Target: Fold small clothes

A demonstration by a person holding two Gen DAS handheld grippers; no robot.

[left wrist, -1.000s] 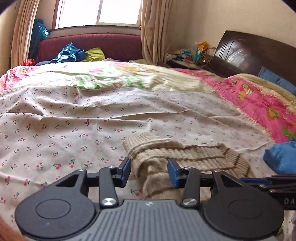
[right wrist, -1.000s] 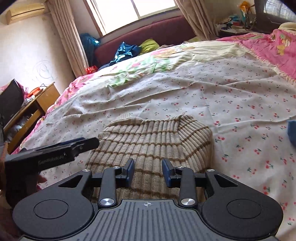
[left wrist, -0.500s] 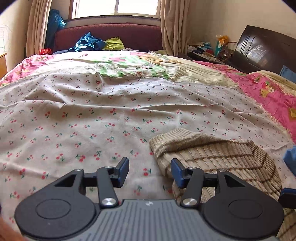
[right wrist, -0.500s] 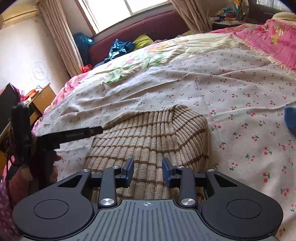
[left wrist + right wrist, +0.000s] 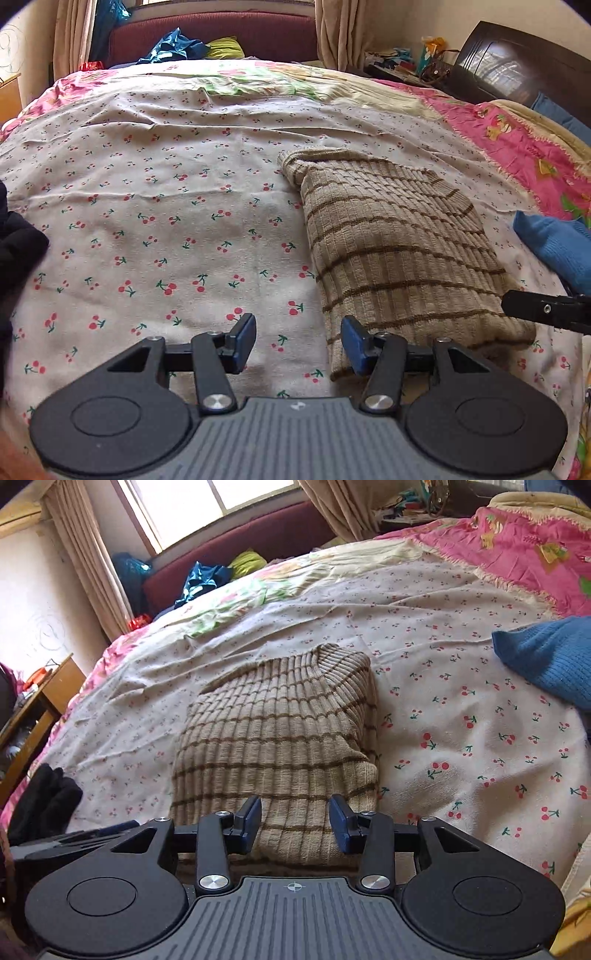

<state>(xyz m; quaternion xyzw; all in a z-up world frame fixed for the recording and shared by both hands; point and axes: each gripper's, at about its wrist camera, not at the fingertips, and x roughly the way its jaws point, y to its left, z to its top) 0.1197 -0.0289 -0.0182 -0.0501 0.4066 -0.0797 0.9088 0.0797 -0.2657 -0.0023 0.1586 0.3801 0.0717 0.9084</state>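
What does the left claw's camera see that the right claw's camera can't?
Only the left view shows the dark wooden headboard. Only the right view shows the wooden side table and the window. Both show the folded beige striped knit sweater, the blue knit garment, a black garment and the cherry-print sheet.

A small ribbed sweater (image 5: 280, 734), beige with thin brown stripes, lies folded into a neat block on the cherry-print bedsheet (image 5: 461, 738) (collar end farthest from the cameras). A blue knitted garment (image 5: 550, 657) lies bunched to its right, apart.
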